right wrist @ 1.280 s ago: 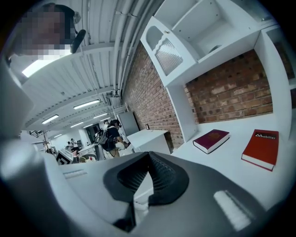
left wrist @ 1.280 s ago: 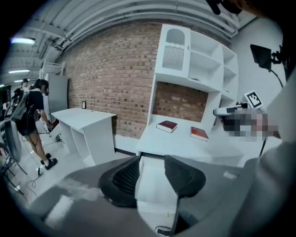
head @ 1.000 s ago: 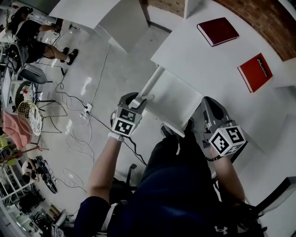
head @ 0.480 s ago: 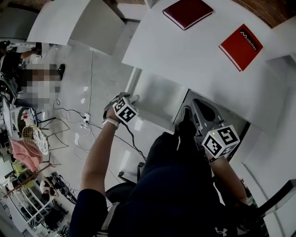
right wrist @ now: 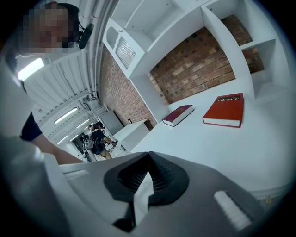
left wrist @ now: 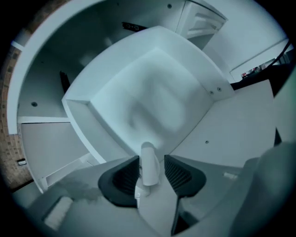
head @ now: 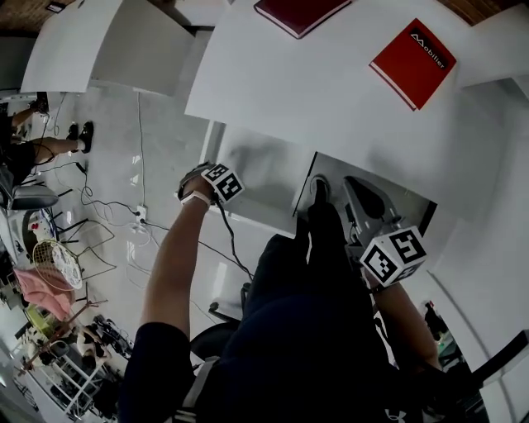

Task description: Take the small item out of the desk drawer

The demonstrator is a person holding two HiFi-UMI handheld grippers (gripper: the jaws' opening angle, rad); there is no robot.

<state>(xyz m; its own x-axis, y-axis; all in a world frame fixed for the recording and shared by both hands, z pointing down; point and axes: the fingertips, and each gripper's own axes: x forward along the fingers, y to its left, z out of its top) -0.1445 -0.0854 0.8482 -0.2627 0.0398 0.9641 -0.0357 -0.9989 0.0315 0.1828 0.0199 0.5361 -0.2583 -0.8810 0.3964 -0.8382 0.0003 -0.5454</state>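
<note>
The white drawer (head: 263,175) hangs below the white desk (head: 331,99) edge. My left gripper (head: 216,178) is shut on its short white drawer handle (left wrist: 149,162), which stands between the ribbed pads in the left gripper view. Behind the handle spreads the drawer's white panel (left wrist: 152,88), blurred in the middle. My right gripper (head: 357,192) hovers at the desk edge by the person's lap, jaws shut with nothing between them (right wrist: 147,178). No small item shows in any view.
A red book (head: 413,51) and a dark red book (head: 299,11) lie on the desk top. The person's legs fill the space below the drawer. Cables and a power strip (head: 140,216) trail on the floor at left, beside another white desk (head: 107,41).
The head view has swung up over the desk, so the books sit nearer the top edge. My left gripper stays clamped on the handle. The right gripper holds its place by the lap.
</note>
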